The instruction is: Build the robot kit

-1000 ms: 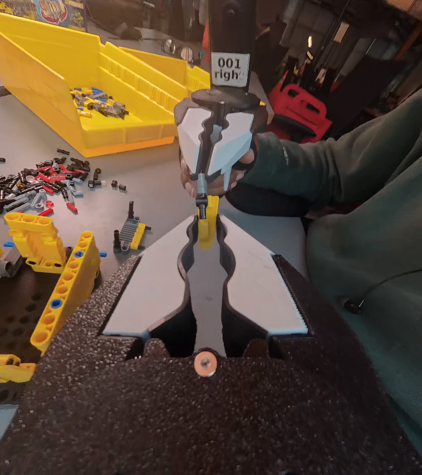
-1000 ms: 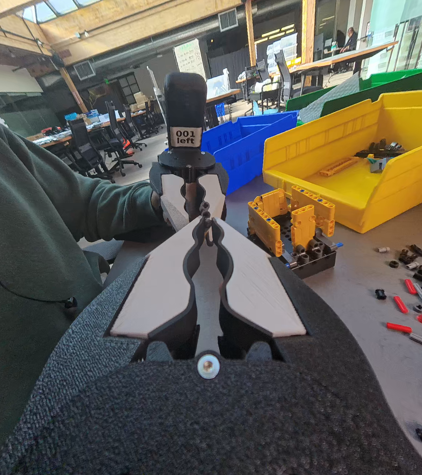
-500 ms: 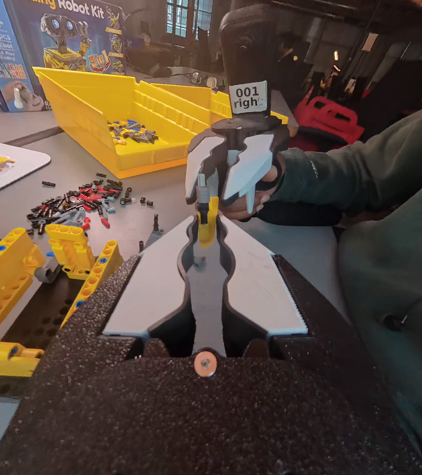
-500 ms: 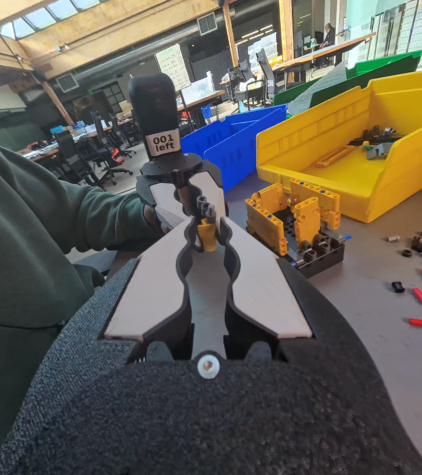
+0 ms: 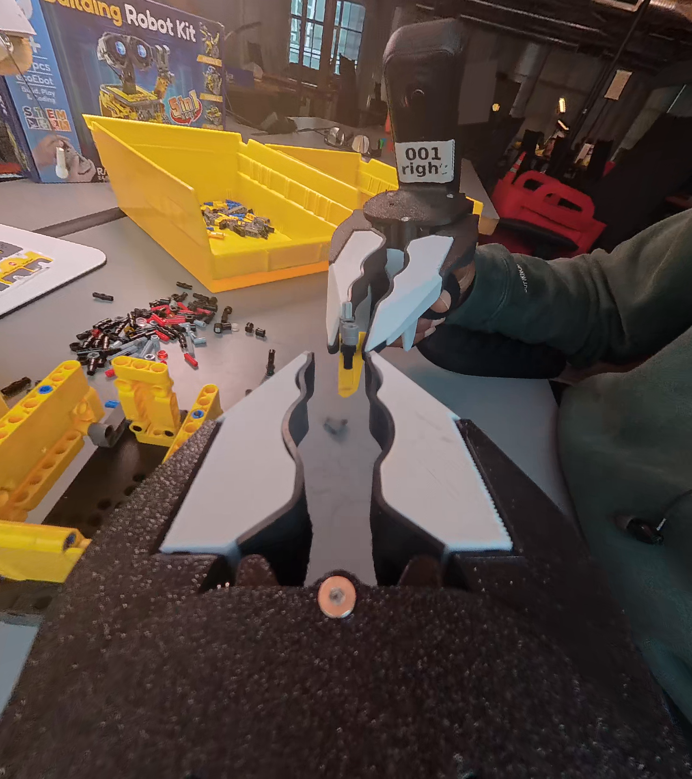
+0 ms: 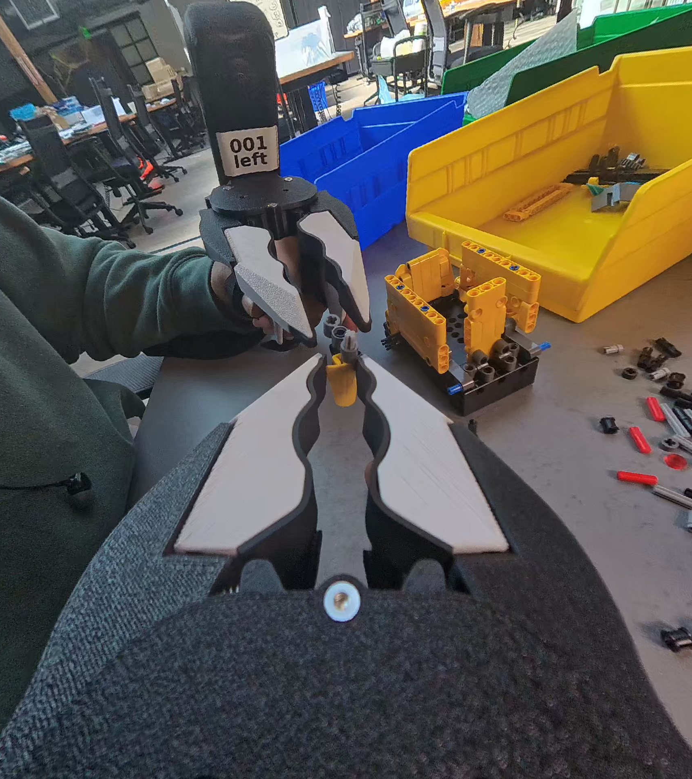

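Note:
A small yellow piece (image 6: pixel 342 385) with a grey and black pin (image 6: pixel 350 343) stuck in its top sits between the tips of my right gripper (image 6: pixel 340 358), which is shut on it above the grey table. My left gripper (image 6: pixel 335 333) faces it from the far side with its jaws apart, tips on either side of the pin's top end. In the left wrist view the yellow piece (image 5: pixel 349 379) hangs between the tips of my left gripper (image 5: pixel 340 358) with a gap on its left side. The right gripper (image 5: pixel 351 350) grips it from above.
A yellow and black build (image 6: pixel 462 320) stands right of the grippers, and shows in the left wrist view (image 5: pixel 61 421) too. Loose pins (image 5: pixel 154 324) lie scattered behind it. Yellow bins (image 5: pixel 251 202), a blue bin (image 6: pixel 356 160), a kit box (image 5: pixel 125 84) and a person's green sleeve (image 5: pixel 588 295) ring the area. The grippers are tip to tip, or close to it.
The right gripper let go of the pin, now seated in the yellow piece, and closed on the yellow piece. The left gripper's jaws widened off the piece. Both views tilted upward.

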### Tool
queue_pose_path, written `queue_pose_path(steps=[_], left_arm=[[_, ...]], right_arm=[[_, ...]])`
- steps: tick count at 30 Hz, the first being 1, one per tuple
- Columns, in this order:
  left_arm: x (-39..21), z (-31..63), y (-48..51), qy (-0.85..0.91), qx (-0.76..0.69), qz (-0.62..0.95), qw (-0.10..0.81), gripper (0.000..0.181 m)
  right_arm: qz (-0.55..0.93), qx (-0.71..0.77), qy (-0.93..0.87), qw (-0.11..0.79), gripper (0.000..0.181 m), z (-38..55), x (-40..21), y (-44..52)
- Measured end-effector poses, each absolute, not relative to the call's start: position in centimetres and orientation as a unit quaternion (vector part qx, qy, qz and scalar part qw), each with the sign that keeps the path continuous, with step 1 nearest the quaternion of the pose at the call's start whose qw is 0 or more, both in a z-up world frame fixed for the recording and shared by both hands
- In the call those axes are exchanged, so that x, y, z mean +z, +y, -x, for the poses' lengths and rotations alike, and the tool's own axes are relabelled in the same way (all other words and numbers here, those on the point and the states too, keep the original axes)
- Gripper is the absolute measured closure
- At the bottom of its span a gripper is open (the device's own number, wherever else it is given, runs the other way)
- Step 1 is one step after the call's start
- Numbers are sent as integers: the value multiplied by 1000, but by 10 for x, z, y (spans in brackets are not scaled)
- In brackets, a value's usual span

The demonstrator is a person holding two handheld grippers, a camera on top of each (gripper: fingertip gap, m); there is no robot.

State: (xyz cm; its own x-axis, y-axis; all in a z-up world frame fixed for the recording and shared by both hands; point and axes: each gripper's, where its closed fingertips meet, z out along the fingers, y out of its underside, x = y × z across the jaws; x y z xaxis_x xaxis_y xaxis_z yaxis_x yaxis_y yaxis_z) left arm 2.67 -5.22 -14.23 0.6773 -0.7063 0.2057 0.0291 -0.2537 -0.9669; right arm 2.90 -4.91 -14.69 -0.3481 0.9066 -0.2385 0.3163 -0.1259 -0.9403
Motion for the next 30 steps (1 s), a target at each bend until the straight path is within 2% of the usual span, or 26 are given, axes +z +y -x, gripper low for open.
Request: queue_pose_path(steps=[3, 5, 8, 11, 13, 15, 18, 22, 25, 30], left_arm=[[-143, -32, -54, 228, -355, 718, 554, 163], [-143, -36, -56, 230, -371, 715, 545, 173], [-140, -37, -58, 224, -395, 709, 540, 173], [-126, -38, -65, 212, -454, 678, 538, 172], [-114, -37, -70, 193, -511, 648, 531, 163], [-106, -35, -72, 178, -545, 629, 525, 155], [-109, -44, -75, 186, -561, 628, 507, 155], [-107, -62, -83, 197, -605, 609, 473, 161], [-103, -69, -88, 198, -628, 595, 460, 173], [-110, -64, -81, 183, -604, 618, 468, 174]], right_arm=[[500, 552, -615, 259, 168, -28, -151, -56], [500, 548, -618, 261, 168, -28, -153, -57], [494, 568, -607, 252, 169, -29, -148, -57], [469, 610, -591, 242, 169, -32, -135, -62], [437, 656, -571, 229, 169, -39, -118, -66], [411, 707, -538, 204, 169, -47, -100, -68], [386, 759, -503, 149, 169, -55, -88, -72], [382, 784, -481, 94, 169, -53, -90, -80], [378, 790, -475, 81, 169, -52, -89, -82], [398, 778, -476, 98, 170, -46, -96, -75]])
